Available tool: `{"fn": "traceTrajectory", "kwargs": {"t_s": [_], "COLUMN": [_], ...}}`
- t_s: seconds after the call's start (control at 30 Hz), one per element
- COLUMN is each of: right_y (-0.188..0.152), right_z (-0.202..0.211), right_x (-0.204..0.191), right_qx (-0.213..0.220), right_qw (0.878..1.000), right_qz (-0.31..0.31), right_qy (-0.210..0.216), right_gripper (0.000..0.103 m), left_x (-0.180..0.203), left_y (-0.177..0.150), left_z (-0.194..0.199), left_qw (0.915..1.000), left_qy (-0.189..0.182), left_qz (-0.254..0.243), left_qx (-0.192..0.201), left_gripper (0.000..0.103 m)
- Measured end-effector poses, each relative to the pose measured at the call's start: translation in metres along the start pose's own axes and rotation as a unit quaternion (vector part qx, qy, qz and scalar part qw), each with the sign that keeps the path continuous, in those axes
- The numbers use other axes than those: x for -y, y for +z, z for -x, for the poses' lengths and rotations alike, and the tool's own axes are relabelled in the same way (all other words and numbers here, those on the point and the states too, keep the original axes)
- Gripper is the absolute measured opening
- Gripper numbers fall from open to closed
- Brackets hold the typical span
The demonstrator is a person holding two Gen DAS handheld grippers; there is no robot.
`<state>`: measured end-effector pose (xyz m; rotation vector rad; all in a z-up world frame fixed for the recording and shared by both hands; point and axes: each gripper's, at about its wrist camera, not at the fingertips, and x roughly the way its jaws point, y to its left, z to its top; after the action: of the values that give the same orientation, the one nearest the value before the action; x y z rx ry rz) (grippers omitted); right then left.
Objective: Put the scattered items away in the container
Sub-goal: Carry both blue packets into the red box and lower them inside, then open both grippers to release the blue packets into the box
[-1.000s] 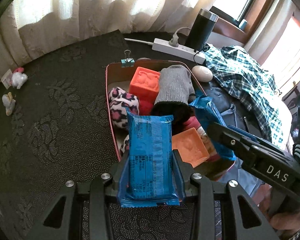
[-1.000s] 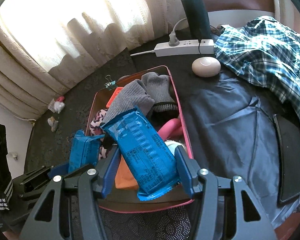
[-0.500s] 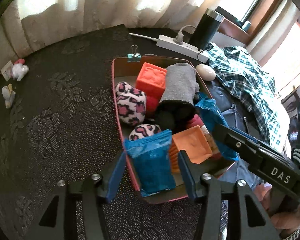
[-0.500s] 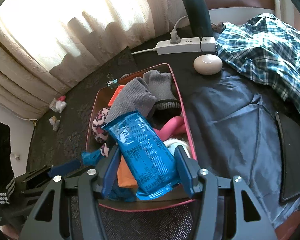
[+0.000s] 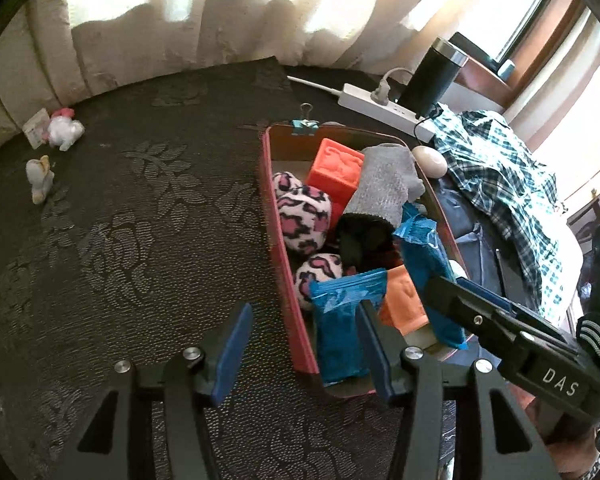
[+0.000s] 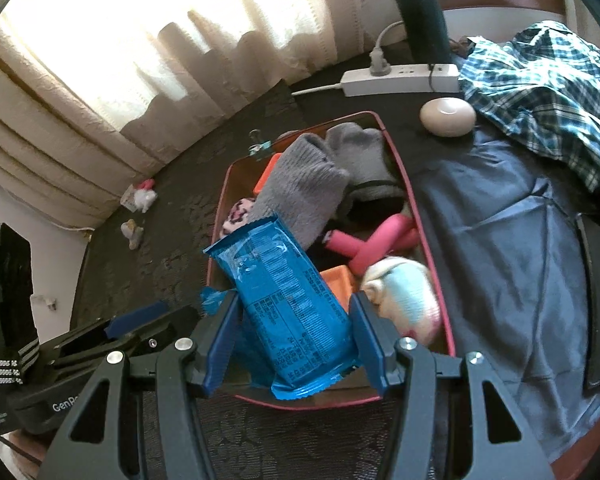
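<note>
A red-rimmed box holds orange blocks, leopard-print balls, grey socks and pink items. My left gripper is open and empty at the box's near left rim; a blue snack packet lies in the box's near corner, against my right finger. My right gripper is shut on a second blue snack packet and holds it over the near end of the box. It also shows in the left wrist view.
Two small figurines lie on the dark patterned cloth at far left. A white power strip, black tumbler, beige puck and plaid shirt lie beyond and right of the box.
My left gripper opened and let its blue packet drop into the box's near corner, then drew left. My right gripper still holds its packet, moved slightly forward over the box.
</note>
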<state>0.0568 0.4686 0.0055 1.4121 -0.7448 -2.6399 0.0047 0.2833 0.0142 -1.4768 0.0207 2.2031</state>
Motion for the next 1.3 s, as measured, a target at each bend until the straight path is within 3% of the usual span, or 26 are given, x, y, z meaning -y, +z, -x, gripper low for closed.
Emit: {"fn": "traceTrajectory", "kwargs": {"t_s": [0.27, 0.77, 0.97, 1.3], "right_y": [-0.004, -0.006, -0.006, -0.019], "right_z": [-0.010, -0.002, 0.006, -0.007], "right_x": [-0.017, -0.011, -0.001, -0.014], "right_qx": [-0.007, -0.013, -0.007, -0.038], "right_qw": [1.000, 1.000, 1.000, 0.995], "right_qz": [0.015, 0.009, -0.004, 0.068], "right_qy": [0.006, 0.013, -0.005, -0.067], "right_gripper": [0.059, 0.059, 0.059, 0.059], "left_x": [-0.015, -0.031, -0.030, -0.024], "left_y": [-0.005, -0.009, -0.008, -0.009], "left_z": [0.006, 0.014, 0.013, 0.010], "left_qw": [0.9999, 0.9998, 0.9999, 1.0000], "left_qy": [0.008, 0.008, 0.007, 0.004], "left_qz": [0.010, 0.018, 0.013, 0.004], "left_qx": [0.000, 0.003, 0.000, -0.007], "left_gripper": [0.055, 0.055, 0.055, 0.055]}}
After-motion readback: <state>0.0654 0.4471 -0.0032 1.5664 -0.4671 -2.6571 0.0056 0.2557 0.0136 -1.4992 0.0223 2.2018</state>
